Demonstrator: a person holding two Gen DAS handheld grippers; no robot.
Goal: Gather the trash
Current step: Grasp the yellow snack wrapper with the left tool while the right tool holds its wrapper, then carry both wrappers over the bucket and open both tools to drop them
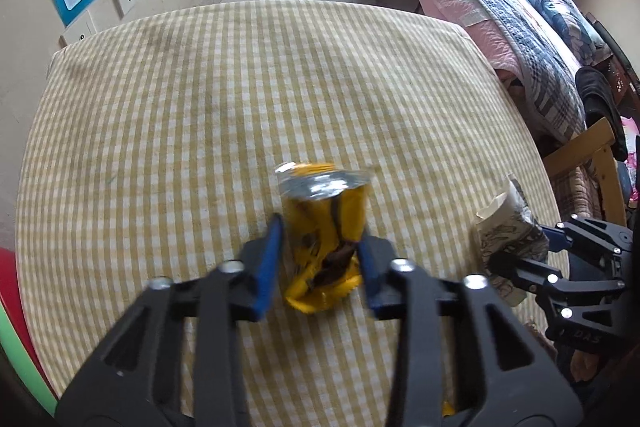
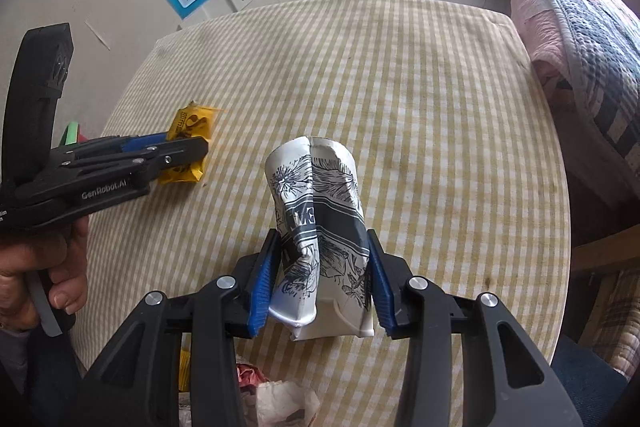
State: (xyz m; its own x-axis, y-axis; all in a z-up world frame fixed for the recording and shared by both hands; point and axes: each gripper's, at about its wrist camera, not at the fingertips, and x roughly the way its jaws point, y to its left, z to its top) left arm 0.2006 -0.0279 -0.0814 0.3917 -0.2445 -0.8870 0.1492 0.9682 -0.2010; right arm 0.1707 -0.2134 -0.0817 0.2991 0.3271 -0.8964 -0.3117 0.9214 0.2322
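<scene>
My left gripper (image 1: 320, 259): clamped on the yellow snack wrapper (image 1: 324, 227), above the checked tablecloth (image 1: 200, 107)
My right gripper (image 2: 322, 279): squeezing the crumpled paper cup (image 2: 320, 227) between its blue pads (image 2: 262, 287)
Cup: right of the wrapper, over the table's near edge

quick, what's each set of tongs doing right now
Left tongs: closed on the yellow wrapper.
Right tongs: closed on the crushed paper cup.
</scene>
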